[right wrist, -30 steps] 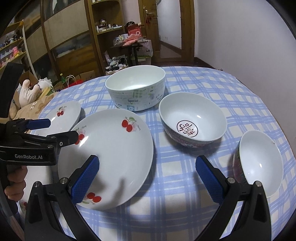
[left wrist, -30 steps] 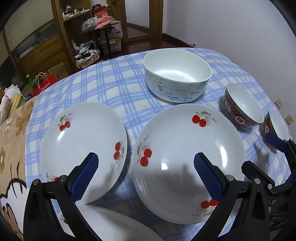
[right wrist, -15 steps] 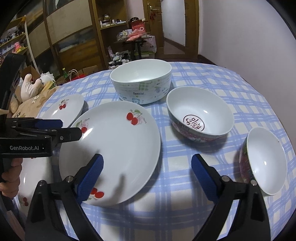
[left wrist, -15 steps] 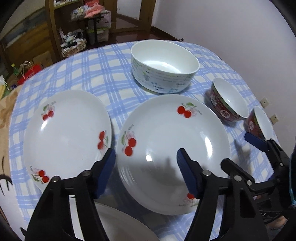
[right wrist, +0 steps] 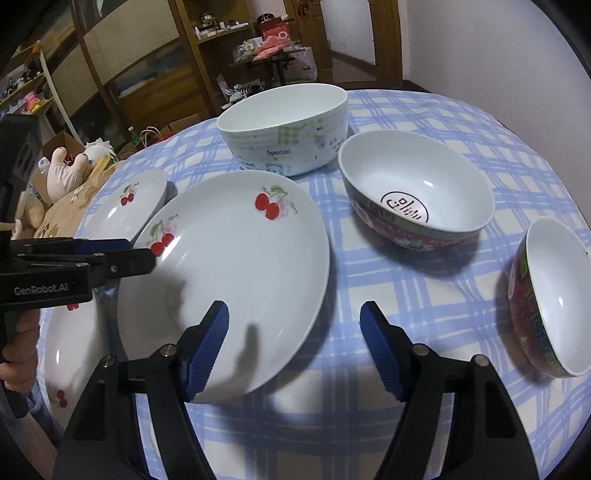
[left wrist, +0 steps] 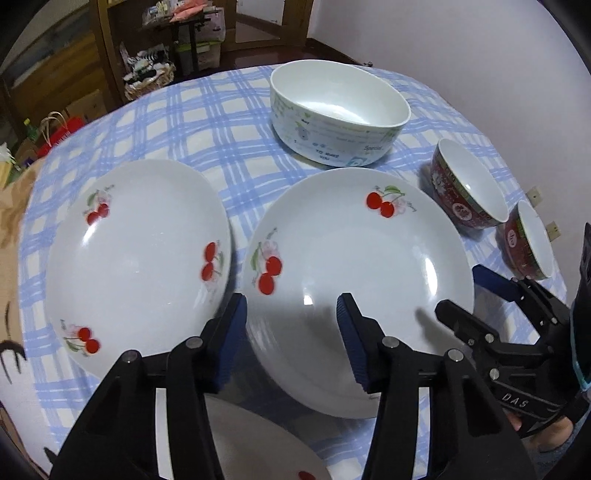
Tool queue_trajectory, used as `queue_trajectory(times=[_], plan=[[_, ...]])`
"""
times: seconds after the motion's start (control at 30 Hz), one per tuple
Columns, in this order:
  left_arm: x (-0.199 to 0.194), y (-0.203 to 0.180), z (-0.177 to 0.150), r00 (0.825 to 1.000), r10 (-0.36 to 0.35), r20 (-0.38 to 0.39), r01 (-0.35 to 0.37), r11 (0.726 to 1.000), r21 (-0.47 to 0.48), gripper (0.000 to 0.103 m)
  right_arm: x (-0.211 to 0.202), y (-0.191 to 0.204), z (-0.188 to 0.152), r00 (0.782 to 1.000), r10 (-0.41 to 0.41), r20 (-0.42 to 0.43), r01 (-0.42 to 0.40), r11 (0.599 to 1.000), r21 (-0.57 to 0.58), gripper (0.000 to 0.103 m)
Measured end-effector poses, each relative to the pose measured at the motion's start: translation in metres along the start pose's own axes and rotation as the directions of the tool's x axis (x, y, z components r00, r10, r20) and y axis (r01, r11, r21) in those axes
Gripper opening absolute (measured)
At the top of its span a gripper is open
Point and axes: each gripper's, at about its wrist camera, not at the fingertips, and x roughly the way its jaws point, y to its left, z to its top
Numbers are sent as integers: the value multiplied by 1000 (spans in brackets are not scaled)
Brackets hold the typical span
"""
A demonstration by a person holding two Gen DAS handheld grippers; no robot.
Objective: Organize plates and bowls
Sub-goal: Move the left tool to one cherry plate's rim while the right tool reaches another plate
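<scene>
A white cherry plate (left wrist: 362,280) (right wrist: 236,266) lies in the middle of the checked tablecloth. My left gripper (left wrist: 291,334) (right wrist: 127,253) straddles its left rim, jaws closing, pads not pressing on it. My right gripper (right wrist: 295,343) (left wrist: 469,295) straddles its near right rim, jaws also closing without touching it. A second cherry plate (left wrist: 136,254) (right wrist: 129,203) lies to the left, and a third plate (left wrist: 258,446) (right wrist: 70,343) at the near edge. Behind stand a large white bowl (left wrist: 340,110) (right wrist: 288,125), a red bowl (left wrist: 469,188) (right wrist: 417,199) and a smaller red bowl (left wrist: 528,243) (right wrist: 550,295).
The round table (right wrist: 424,406) drops away close behind the large bowl and right of the small red bowl. A plush toy (right wrist: 70,170) lies off the table's left. Wooden shelves (right wrist: 155,74) and a cluttered side table (left wrist: 188,33) stand beyond. A hand (right wrist: 18,354) holds the left gripper.
Both grippers' jaws have narrowed, the left more than the right. Both views have tipped down toward the middle plate. No dish has moved.
</scene>
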Motion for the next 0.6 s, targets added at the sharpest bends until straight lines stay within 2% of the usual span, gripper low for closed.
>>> queue_trajectory(times=[0.2, 0.37, 0.53, 0.6], plan=[[3, 4, 0, 999, 27, -20, -27, 1000, -6, 50, 5, -1, 0, 1000, -8, -9, 8, 1000, 7, 77], [13, 7, -1, 999, -4, -50, 2, 999, -36, 50, 10, -4, -1, 1000, -12, -20, 13, 1000, 13, 77], [23, 3, -1, 998, 15, -63, -17, 999, -27, 49, 14, -6, 1, 1000, -17, -12, 17, 1000, 18, 77], [26, 1, -1, 998, 23, -62, -24, 999, -27, 49, 14, -8, 2, 1000, -13, -3, 13, 1000, 26, 68]])
